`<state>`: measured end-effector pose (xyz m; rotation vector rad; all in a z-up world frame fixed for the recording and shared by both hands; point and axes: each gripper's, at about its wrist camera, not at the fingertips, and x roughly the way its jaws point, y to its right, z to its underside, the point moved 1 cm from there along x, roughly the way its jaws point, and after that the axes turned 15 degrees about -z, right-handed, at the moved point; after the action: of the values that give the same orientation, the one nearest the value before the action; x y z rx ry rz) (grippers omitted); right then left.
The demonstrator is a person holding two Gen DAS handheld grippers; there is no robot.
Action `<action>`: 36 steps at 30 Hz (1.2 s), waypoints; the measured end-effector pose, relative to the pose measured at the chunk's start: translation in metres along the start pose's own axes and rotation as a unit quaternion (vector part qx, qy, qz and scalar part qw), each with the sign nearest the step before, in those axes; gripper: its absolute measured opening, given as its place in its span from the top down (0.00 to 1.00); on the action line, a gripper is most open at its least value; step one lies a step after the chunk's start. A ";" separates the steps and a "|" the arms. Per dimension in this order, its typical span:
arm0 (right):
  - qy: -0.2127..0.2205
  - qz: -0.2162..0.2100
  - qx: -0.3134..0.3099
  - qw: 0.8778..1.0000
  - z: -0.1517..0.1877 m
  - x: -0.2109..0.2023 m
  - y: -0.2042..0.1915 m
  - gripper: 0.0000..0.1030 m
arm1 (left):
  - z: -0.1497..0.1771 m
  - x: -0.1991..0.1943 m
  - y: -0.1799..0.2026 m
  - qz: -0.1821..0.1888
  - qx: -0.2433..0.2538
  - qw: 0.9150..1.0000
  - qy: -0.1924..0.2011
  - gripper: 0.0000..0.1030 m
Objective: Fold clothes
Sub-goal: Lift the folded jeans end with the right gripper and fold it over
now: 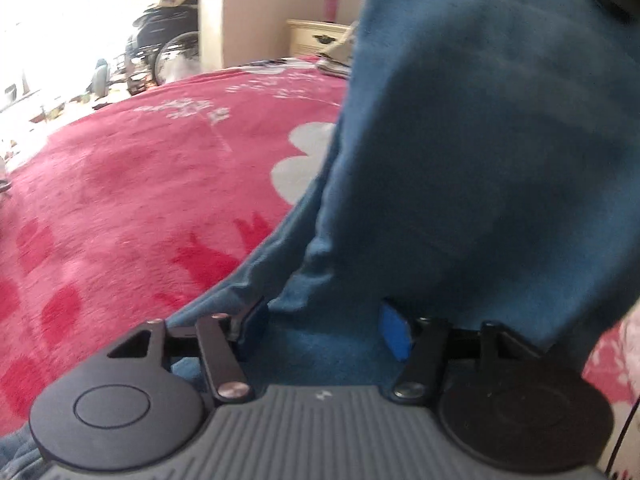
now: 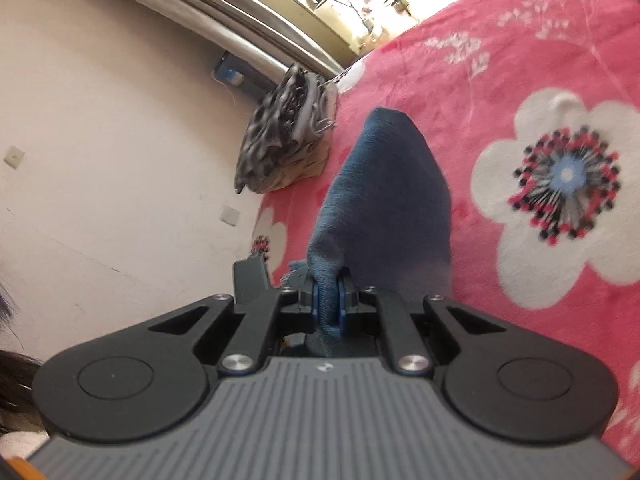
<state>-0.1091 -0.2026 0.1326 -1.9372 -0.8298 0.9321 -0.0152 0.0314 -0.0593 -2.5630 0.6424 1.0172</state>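
1. Blue garment (image 2: 384,200) hung lifted off the bed's pink flowered blanket (image 2: 520,80). In the right wrist view it ran up the middle of the frame; in the left wrist view it filled the right half, draping down from the upper right.
2. Right gripper (image 2: 326,300) had its jaws closed on a bunched edge of the cloth, pinched between the blue pads at lower centre.
3. Left gripper (image 1: 324,328) had its jaws standing wide apart with cloth lying between and over them. One blue pad (image 1: 394,332) showed bare, so it did not appear to pinch anything.
4. Judged from this, the step in hand was carrying or spreading the piece mid-air. Which fold it belonged to cannot be told.
5. A next move would call for a firm second hold by the left jaws before laying the cloth flat.
6. Both grippers pointed forward over the bed, the right one tilted sharply, with the wall at the left of its frame.
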 end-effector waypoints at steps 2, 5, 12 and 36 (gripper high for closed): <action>0.003 -0.013 0.001 1.000 0.001 0.005 -0.003 0.93 | 0.003 -0.017 -0.015 -0.014 -0.027 1.000 0.003 0.40; -0.004 -0.034 0.000 0.999 0.001 0.023 -0.009 0.93 | 0.015 -0.053 -0.053 -0.030 -0.100 0.994 0.011 0.39; -0.057 -0.091 -0.001 0.994 0.010 0.100 -0.022 0.93 | 0.063 -0.132 -0.149 -0.081 -0.307 0.948 0.009 0.37; -0.114 -0.111 0.061 0.985 0.072 0.250 0.003 0.47 | 0.142 -0.153 -0.221 -0.020 -0.525 0.849 -0.049 0.25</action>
<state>-0.0411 0.0248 0.0267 -1.6154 -1.0706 1.0552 -0.0818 0.3262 -0.0254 -3.3161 -0.0845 1.8421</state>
